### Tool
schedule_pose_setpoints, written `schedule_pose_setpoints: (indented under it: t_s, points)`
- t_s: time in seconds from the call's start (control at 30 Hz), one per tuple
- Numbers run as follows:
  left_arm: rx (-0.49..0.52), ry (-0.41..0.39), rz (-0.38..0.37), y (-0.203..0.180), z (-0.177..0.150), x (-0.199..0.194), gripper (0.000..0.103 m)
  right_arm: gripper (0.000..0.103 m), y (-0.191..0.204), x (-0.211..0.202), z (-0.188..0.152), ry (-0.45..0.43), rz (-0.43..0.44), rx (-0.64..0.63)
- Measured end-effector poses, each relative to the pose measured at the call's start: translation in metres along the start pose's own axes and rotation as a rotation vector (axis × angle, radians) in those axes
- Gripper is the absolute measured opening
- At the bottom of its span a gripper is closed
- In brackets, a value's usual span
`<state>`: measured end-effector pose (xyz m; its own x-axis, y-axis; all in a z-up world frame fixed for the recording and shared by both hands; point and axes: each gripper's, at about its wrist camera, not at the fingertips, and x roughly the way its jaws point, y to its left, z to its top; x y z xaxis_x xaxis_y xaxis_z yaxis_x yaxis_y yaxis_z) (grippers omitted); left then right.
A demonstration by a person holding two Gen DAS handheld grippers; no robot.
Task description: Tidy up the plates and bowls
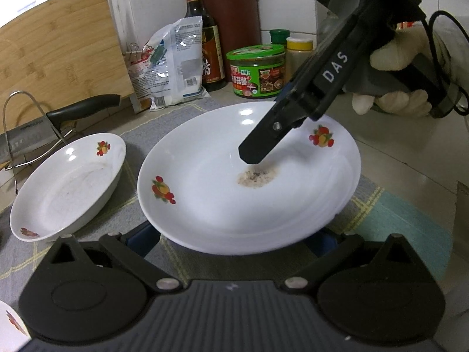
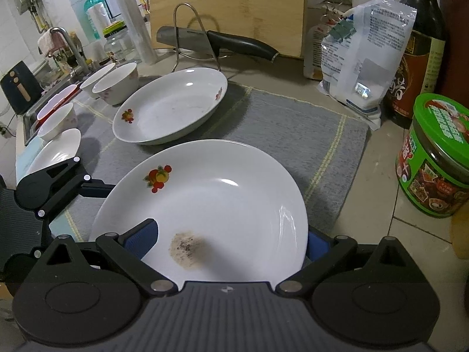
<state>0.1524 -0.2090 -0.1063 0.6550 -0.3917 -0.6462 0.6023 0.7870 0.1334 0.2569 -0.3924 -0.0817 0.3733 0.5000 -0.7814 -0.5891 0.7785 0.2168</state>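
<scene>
Your right gripper (image 2: 231, 243) has its fingers spread wide: the left blue pad (image 2: 142, 239) lies over the inside of the near plate (image 2: 211, 193), while the right finger sits outside and under the rim, so the rim lies between the jaws with no clamping visible. In the left wrist view, your right gripper (image 1: 252, 154) reaches down into the plate, its tip just above a brownish residue patch (image 1: 257, 177). Your left gripper (image 1: 234, 242) is also wide open, its blue pads (image 1: 140, 239) mostly hidden beneath the near rim of the plate (image 1: 205, 211); you cannot tell whether they touch it. The plate rests over a grey mat (image 2: 293, 135) on a tiled counter (image 2: 378, 205). A second plate (image 2: 173, 108) lies beyond it, apart, with bowls (image 2: 117, 83) further left toward the sink. Behind stand a cutting board (image 2: 228, 8), a knife (image 2: 217, 41) on a wire rack, a sauce bottle (image 2: 419, 58), a white packet (image 2: 363, 67) and a green-lidded jar (image 2: 436, 155).
</scene>
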Motion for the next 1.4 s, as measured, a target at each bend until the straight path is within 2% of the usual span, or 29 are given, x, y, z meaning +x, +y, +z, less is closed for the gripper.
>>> schedule_pose_setpoints:
  t_s: [0.3, 0.4, 0.63, 0.87, 1.0, 1.1, 1.27, 1.4]
  points:
    - [0.002, 0.003, -0.01, 0.001, -0.001, 0.002, 0.102, 0.103, -0.002, 0.004, -0.001, 0.006, -0.029, 0.019]
    - [0.004, 0.011, -0.01, -0.001, -0.003, -0.002, 0.102, 0.103, 0.003, 0.0, -0.002, -0.002, -0.075, 0.005]
    - [-0.094, 0.009, 0.01, 0.008, -0.008, -0.027, 0.102, 0.103, 0.031, -0.02, 0.003, -0.053, -0.184, -0.113]
    - [-0.143, -0.016, 0.079, 0.011, -0.006, -0.054, 0.102, 0.103, 0.065, -0.032, 0.016, -0.11, -0.219, -0.163]
    - [-0.199, -0.023, 0.126, 0.016, -0.005, -0.068, 0.102, 0.103, 0.077, -0.033, 0.016, -0.136, -0.226, -0.136]
    - [-0.248, -0.012, 0.189, 0.021, -0.009, -0.078, 0.102, 0.103, 0.084, -0.031, 0.015, -0.151, -0.251, -0.101]
    - [-0.374, -0.03, 0.257, 0.033, -0.016, -0.095, 0.102, 0.103, 0.098, -0.027, 0.009, -0.189, -0.297, -0.058]
    - [-0.405, -0.024, 0.295, 0.035, -0.022, -0.103, 0.102, 0.103, 0.108, -0.022, 0.006, -0.191, -0.28, -0.069]
